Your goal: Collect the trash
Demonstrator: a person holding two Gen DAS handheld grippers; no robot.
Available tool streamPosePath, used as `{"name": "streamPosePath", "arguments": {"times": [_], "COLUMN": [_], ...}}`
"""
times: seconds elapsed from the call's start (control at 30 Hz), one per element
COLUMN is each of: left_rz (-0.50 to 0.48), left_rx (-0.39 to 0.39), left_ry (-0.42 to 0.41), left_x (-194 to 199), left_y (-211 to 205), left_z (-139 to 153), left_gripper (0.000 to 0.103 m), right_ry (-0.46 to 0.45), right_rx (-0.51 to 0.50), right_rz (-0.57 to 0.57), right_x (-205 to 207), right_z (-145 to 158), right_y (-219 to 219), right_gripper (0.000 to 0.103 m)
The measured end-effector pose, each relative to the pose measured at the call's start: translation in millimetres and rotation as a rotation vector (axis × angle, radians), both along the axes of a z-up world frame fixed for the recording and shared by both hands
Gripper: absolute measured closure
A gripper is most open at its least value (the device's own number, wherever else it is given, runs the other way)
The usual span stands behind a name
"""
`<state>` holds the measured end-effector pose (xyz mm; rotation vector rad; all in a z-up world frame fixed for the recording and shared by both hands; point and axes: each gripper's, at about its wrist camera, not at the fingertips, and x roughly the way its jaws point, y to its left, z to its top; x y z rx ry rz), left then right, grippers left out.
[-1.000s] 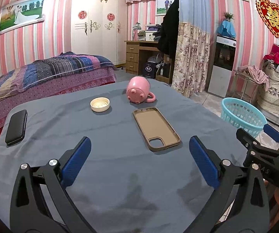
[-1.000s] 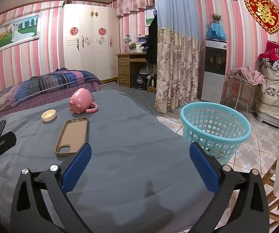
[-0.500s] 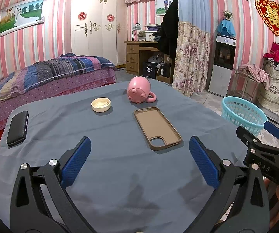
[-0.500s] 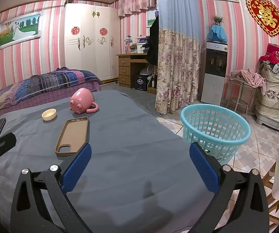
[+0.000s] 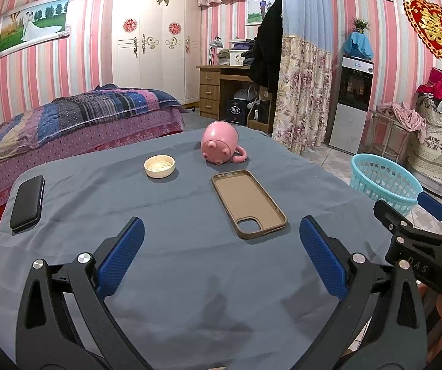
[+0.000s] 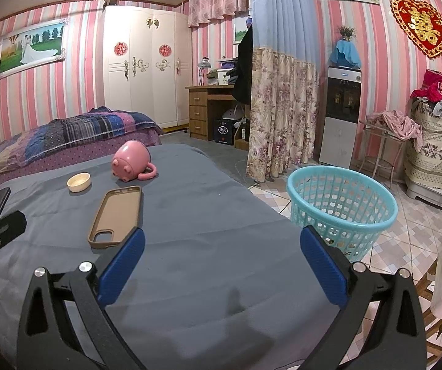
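Note:
On the blue-grey tablecloth (image 5: 165,246) lie a brown phone case (image 5: 247,202), a cream round lid (image 5: 159,166), a pink pig mug on its side (image 5: 221,146) and a black case (image 5: 27,202). A turquoise basket (image 6: 341,206) stands on the floor to the table's right. My left gripper (image 5: 221,259) is open and empty above the near table, short of the phone case. My right gripper (image 6: 221,265) is open and empty over the table's right part; the phone case (image 6: 116,215) lies just beyond its left finger.
The right gripper's body shows at the right edge of the left wrist view (image 5: 418,240). A bed (image 5: 66,129) stands behind the table at left. A curtain (image 6: 282,108), a water dispenser (image 6: 339,117) and a laundry pile (image 6: 436,129) line the right side.
Both views have shifted only slightly. Both grippers stay open and nothing on the table has moved.

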<state>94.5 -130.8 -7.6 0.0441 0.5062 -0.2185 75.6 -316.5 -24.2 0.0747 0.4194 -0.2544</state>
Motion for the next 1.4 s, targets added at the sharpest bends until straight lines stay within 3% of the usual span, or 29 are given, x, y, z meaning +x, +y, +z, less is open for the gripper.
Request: {"name": "streamPosePath", "arguments": {"times": [1.4], "left_rz": [-0.011], "left_rx": [0.01], "left_ry": [-0.005], "left_x": [-3.7], "left_y": [-2.9], "left_z": [-1.8], "left_gripper": [0.005], "right_ry": [-0.008], "right_rx": [0.0], "right_rz": [0.004], "right_x": [-0.8], "right_z": [2.1], "right_y": [-1.7], "right_gripper": [0.004]}}
